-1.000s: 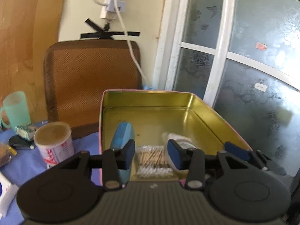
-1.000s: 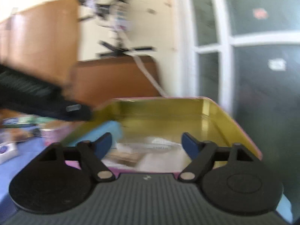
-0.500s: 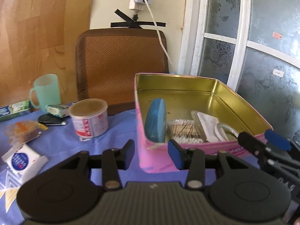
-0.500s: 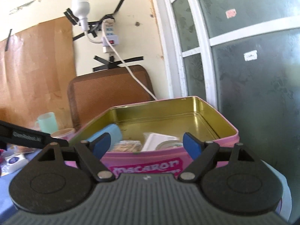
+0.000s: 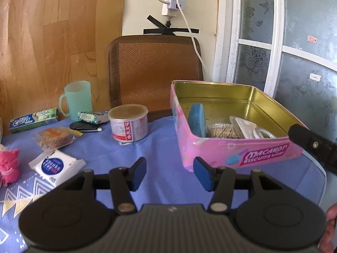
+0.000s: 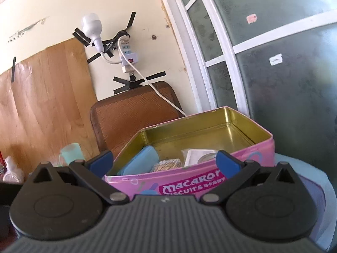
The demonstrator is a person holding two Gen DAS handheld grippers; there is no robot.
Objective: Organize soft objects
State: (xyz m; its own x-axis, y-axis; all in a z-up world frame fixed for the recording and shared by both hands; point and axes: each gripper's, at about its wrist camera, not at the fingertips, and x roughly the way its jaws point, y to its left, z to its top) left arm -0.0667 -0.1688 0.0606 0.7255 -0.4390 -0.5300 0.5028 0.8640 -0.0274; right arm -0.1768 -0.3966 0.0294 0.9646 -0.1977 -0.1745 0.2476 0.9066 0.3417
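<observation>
A pink biscuit tin (image 5: 242,154) (image 6: 189,184) stands open on the blue tablecloth (image 5: 160,147). Inside it lie a blue case (image 5: 197,119) (image 6: 140,160), a pack of cotton swabs (image 5: 222,130) and a clear packet (image 5: 245,127). My left gripper (image 5: 169,174) hovers over the cloth in front of the tin's left corner, its jaws opening with nothing between them. My right gripper (image 6: 164,161) sits just before the tin's front wall, jaws opening wide and empty. A pink fluffy thing (image 5: 8,165) and a white tissue pack (image 5: 55,164) lie at the left.
A white canister (image 5: 128,122), a mint mug (image 5: 76,100), a toothpaste box (image 5: 33,120), a snack bag (image 5: 55,137) and a green packet (image 5: 90,117) crowd the left side. A brown chair back (image 5: 154,73) stands behind. The right gripper's finger (image 5: 313,145) juts in at right.
My left gripper drew back out of the tin and to the left, and its jaws spread. My right gripper also backed off the tin, rolled a little and widened.
</observation>
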